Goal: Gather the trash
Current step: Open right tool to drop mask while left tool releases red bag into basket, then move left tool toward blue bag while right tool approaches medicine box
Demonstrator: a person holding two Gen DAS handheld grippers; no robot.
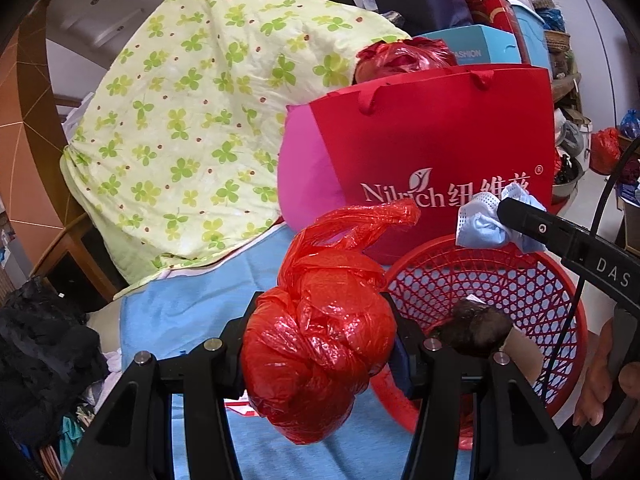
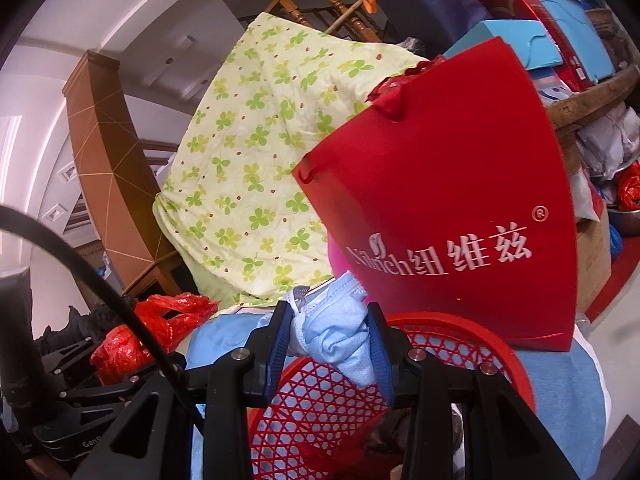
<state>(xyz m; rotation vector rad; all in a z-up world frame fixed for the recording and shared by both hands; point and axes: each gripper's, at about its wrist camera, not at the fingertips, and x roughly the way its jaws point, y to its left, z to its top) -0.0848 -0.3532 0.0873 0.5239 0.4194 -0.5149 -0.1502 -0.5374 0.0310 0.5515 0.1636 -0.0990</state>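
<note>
1. We see the left gripper (image 1: 320, 340) with its jaws clenched on a knotted red plastic bag (image 1: 316, 344); the bundle fills the gap between the two black fingers and bulges above and below them.
2. The bag's loose twisted tail (image 1: 360, 220) rises past the jaws toward a red paper bag (image 1: 440, 144) printed with white lettering.
3. Just to the right of the left jaws sits a red mesh basket (image 1: 532, 280), resting on a light blue cloth (image 1: 192, 304). A dark brown lump (image 1: 480, 332) lies inside the basket.
4. The right gripper (image 2: 330, 344) has its jaws pressed closely onto a crumpled light blue face mask (image 2: 340, 340), squeezed between the blue pads (image 2: 280, 340).
5. In the left wrist view, the same mask (image 1: 484, 224) hangs above the far rim of the basket.
6. In the right wrist view, the basket (image 2: 320, 400) lies directly below the mask and the jaws.
7. Behind everything, a pale quilt with a green clover print (image 1: 192, 128) drapes over a heap, and the red paper bag stands upright against the back of the basket.
</note>
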